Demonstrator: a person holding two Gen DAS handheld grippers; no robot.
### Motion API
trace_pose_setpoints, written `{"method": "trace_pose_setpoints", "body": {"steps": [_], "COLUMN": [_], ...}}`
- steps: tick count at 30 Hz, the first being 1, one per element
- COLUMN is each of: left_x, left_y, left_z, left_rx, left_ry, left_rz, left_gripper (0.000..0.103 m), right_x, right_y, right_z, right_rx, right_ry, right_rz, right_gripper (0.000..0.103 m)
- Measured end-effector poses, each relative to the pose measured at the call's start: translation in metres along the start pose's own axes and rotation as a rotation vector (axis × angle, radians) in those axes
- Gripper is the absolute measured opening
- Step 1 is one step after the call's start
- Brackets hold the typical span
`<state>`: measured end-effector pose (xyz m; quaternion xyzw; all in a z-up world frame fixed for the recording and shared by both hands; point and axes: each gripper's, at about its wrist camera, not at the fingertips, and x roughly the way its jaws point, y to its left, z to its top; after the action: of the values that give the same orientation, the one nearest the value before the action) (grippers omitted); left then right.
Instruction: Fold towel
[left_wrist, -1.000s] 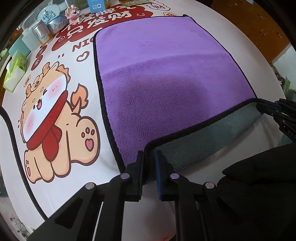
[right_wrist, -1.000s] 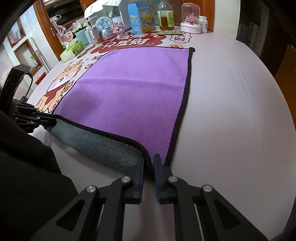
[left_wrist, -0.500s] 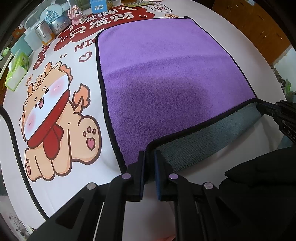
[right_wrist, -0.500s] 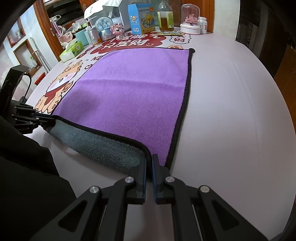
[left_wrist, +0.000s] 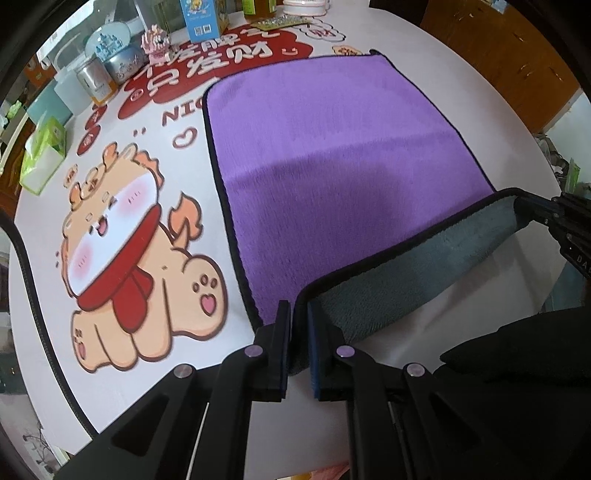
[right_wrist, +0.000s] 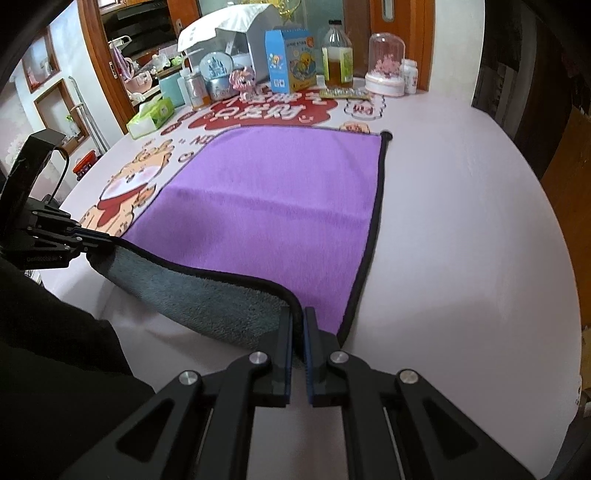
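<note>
A purple towel (left_wrist: 332, 147) with a black hem and grey underside lies spread on the table; it also shows in the right wrist view (right_wrist: 280, 199). My left gripper (left_wrist: 299, 314) is shut on the towel's near left corner. My right gripper (right_wrist: 299, 317) is shut on the near right corner. Both corners are lifted off the table, so the near edge sags between them and shows its grey underside (right_wrist: 207, 295). The far part lies flat. Each gripper shows in the other's view, the right one (left_wrist: 546, 214) and the left one (right_wrist: 74, 236).
The table (right_wrist: 461, 221) carries a cartoon-print mat (left_wrist: 122, 236). At its far edge stand a blue box (right_wrist: 290, 61), a bottle (right_wrist: 337, 55), a glass dome (right_wrist: 386, 64), a snow globe (right_wrist: 218, 74) and a green tissue box (right_wrist: 151, 114). A dark sleeve (left_wrist: 517, 350) is near.
Both grippers have risen and moved forward with the towel's near corners. The near edge hangs higher and more grey underside shows.
</note>
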<state>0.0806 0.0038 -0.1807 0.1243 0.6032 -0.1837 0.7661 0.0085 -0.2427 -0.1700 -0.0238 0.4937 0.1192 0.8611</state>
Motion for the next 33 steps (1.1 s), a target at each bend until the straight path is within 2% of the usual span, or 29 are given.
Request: {"method": "trace_pose_setpoints", "body": {"steps": [8, 19, 26, 33], "left_x": [-0.034, -0.078, -0.084, -0.070], "left_y": [0.013, 0.021, 0.029, 0.050], "left_z": [0.029, 0.087, 0.119, 0.149], "left_rx": [0.018, 0.055, 0.049, 0.009], "left_ry": [-0.067, -0.226, -0.268, -0.286], "left_rz": [0.025, 0.078, 0.104, 0.109], "left_gripper": [0.007, 0.007, 0.007, 0.007], "right_x": [-0.017, -0.034, -0.033, -0.016], "right_y": [-0.004, -0.016, -0.027, -0.034], "right_z": [0.029, 0.078, 0.113, 0.143], "right_rx": [-0.015, -0.023, -0.021, -0.030], "right_ry": [-0.064, -0.168, -0.227, -0.272], "right_rz": [-0.030, -0.083, -0.112, -0.126], "right_gripper": [0.005, 0.005, 0.005, 0.005]}}
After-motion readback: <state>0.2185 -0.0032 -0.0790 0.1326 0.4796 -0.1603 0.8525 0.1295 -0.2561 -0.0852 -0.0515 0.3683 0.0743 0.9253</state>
